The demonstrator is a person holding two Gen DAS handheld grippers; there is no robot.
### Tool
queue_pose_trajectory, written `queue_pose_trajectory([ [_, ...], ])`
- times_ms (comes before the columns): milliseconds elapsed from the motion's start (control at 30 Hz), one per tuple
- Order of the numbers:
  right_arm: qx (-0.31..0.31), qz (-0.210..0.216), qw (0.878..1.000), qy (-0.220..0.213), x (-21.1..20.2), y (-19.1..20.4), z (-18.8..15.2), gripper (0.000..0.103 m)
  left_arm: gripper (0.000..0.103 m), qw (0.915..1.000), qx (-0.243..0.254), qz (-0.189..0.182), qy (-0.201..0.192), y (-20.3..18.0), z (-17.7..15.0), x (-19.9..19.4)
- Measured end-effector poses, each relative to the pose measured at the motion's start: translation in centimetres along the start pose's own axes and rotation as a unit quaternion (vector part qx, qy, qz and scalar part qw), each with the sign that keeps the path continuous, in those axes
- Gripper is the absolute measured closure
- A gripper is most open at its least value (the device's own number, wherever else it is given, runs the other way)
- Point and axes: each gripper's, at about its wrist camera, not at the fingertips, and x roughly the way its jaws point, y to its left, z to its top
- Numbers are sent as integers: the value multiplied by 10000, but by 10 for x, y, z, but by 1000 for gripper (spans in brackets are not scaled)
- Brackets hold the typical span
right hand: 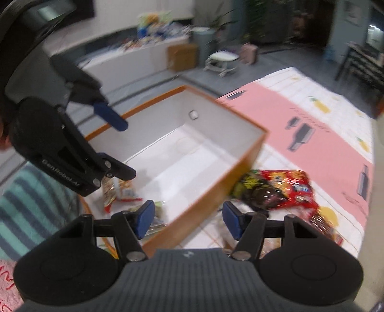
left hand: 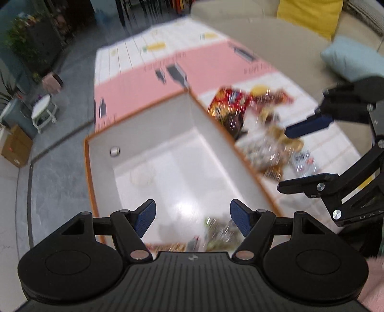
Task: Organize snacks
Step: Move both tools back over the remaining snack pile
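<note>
A big box [left hand: 148,134], orange outside and white inside, stands open on a play mat. A few snack packets [left hand: 216,232] lie in its near end, seen again as snack packets [right hand: 120,189]. My left gripper [left hand: 193,218] hangs open above them with nothing between its blue pads. More snacks are piled on the mat beside the box: a red bag [left hand: 228,100], also the red bag [right hand: 276,189], and several shiny packets [left hand: 271,148]. My right gripper [right hand: 187,219] is open and empty over the box's [right hand: 228,108] near wall. Each view shows the other gripper: right gripper [left hand: 284,159], left gripper [right hand: 127,148].
The pink and white mat [left hand: 144,79] lies on a grey floor. A beige sofa [left hand: 276,36] with a yellow cushion [left hand: 309,14] and a pale blue cushion [left hand: 348,60] borders it. A white stool [right hand: 222,58], a cardboard box [right hand: 182,56] and plants stand farther off.
</note>
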Motion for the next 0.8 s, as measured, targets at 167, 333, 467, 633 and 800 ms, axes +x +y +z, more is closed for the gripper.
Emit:
queue_pose_trajectory([
  [167, 646, -324, 9962, -481, -31, -17, -30, 42, 20, 9973, -324, 115, -648, -25, 2, -20],
  [333, 1011, -754, 9887, -809, -55, -29, -58, 40, 20, 9927, -538, 144, -1072, -52, 3, -31],
  [467, 1245, -1058, 9814, -1008, -62, -34, -81, 40, 20, 9889, -834, -56, -1225, -70, 1, -34],
  [633, 1630, -1304, 9737, -917, -60, -48, -107, 41, 20, 9871, -1086, -240, -1153, -89, 1, -24],
  [800, 1815, -1652, 9680, -516, -48, -65, -131, 41, 20, 9903, -1031, -315, -873, -108, -1, -5],
])
